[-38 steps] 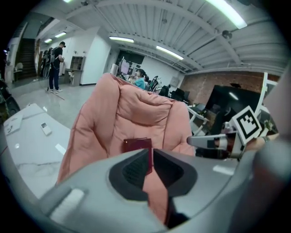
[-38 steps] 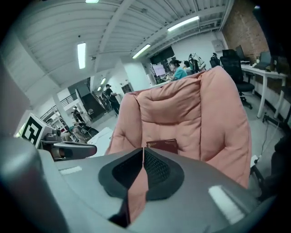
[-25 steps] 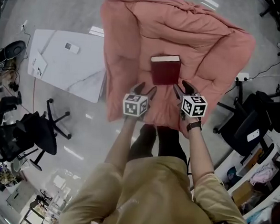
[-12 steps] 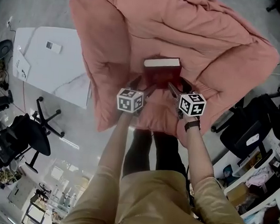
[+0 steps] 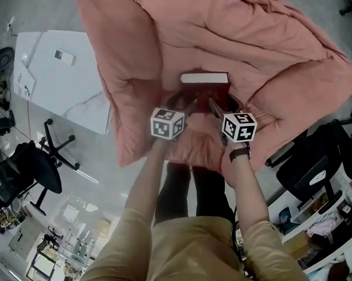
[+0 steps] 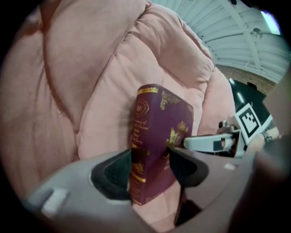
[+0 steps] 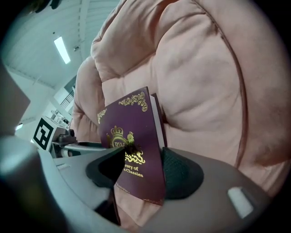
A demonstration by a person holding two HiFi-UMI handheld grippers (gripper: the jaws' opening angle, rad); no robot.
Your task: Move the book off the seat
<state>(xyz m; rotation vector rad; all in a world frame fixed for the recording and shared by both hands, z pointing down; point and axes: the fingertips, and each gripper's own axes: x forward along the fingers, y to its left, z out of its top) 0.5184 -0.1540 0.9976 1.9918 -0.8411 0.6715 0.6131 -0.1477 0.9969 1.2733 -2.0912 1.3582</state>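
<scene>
The pink cushioned seat (image 5: 171,40) fills the upper head view, with a white desk (image 5: 66,81) just beside it on the person's left. The burgundy, gilt-stamped book (image 5: 204,80) is on the seat cushion near the backrest. It is tipped up so that its white page edge faces upward and away from the person, and its lower edge faces the tools. The left tool (image 5: 185,102) and right tool (image 5: 222,105) stand level with one another, neither nearer, both angled downward at that lower edge. The book lies directly ahead and between them. The left tool takes the spine-side corner and the right tool the opposite, page-side corner. Both sets of jaws have just been closing with the book between them. In each gripper view the dark pads (image 6: 113,170) appear seated against either side of the book, held wide by its thickness. Judgement: a two-handed pinch is established; the lift should go up and toward the person, both tools together, clearing the seat's raised arms.
</scene>
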